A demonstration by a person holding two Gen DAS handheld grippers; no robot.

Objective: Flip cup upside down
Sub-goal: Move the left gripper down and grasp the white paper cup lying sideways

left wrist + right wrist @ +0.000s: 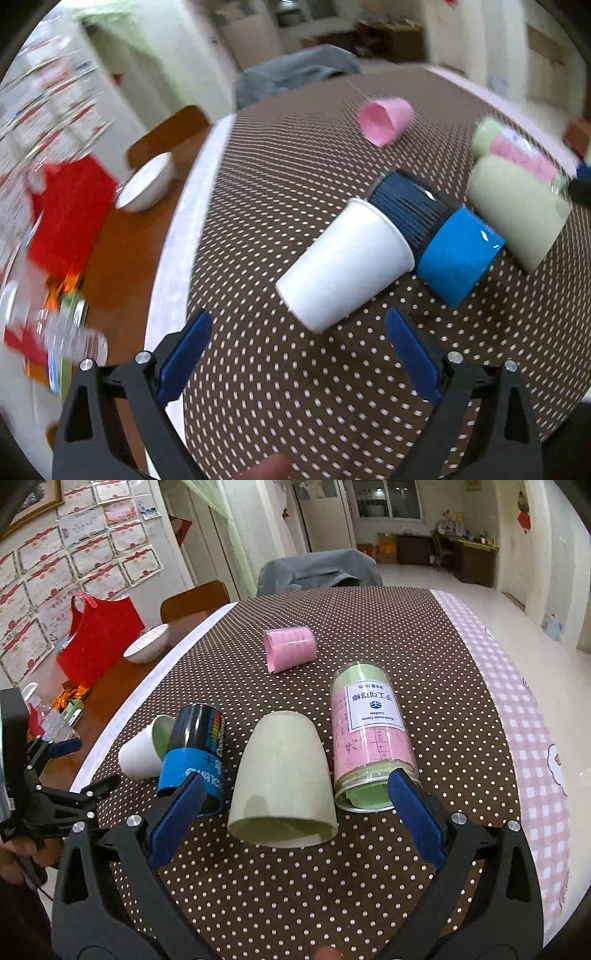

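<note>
A white paper cup lies on its side on the dotted brown tablecloth, its base toward my left gripper, which is open and empty just short of it. The same cup shows in the right wrist view, mouth facing away. A pale green cup lies on its side, its mouth toward my right gripper, which is open with the fingers on either side of the cup's rim end. It also shows in the left wrist view. A pink cup lies on its side farther back.
A dark blue cylinder with a bright blue band lies between the white and green cups. A clear can with pink and green paper lies right of the green cup. A white bowl and a red bag sit on the wooden table at left.
</note>
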